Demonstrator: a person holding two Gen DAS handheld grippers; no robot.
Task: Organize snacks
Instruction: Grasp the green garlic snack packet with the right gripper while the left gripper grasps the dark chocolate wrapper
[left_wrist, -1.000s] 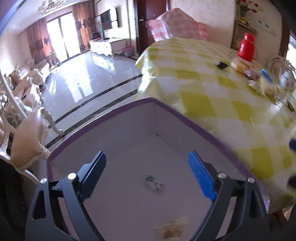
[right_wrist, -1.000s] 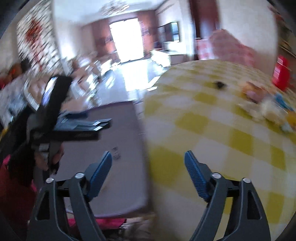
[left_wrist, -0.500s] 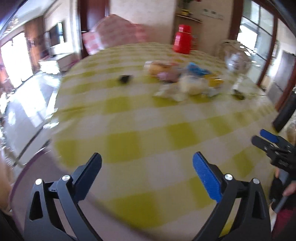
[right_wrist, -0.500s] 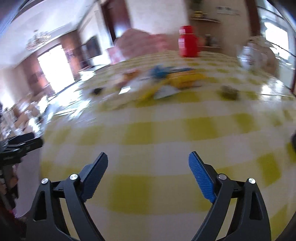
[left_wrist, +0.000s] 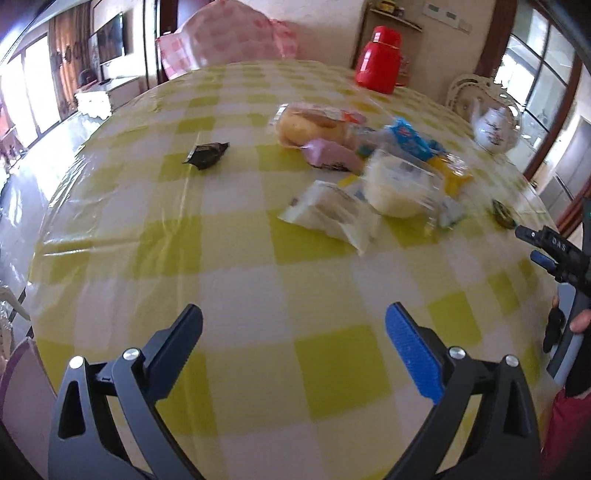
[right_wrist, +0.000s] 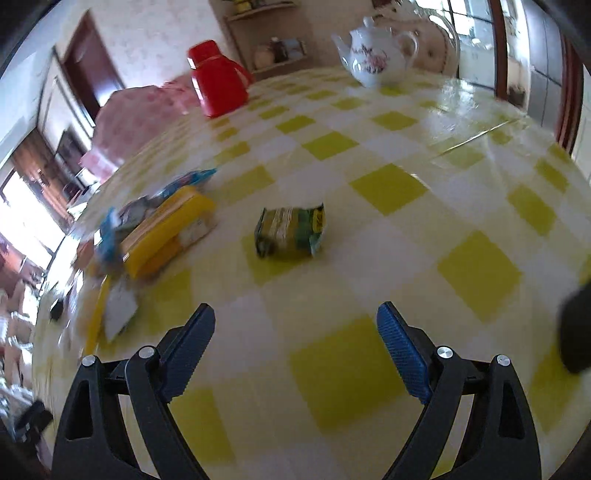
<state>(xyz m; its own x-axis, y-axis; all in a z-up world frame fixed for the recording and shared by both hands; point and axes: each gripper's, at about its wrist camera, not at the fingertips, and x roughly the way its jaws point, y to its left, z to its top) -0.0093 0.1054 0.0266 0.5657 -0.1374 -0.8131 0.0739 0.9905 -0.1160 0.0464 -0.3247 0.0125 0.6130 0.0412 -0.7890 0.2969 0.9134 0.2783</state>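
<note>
Both my grippers, left (left_wrist: 293, 347) and right (right_wrist: 295, 343), gape empty, and the right sits nearer the green snack packet (right_wrist: 290, 230), lying alone, long axis seemingly crosswise, well short of the teapot (right_wrist: 375, 59).

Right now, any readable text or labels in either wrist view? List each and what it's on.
"DAS": white letters on the black body of the right tongs, seen at the right edge of the left wrist view.
Print on the green snack packet: too blurred to read.
Print on the yellow box and blue packet: too blurred to read.
</note>
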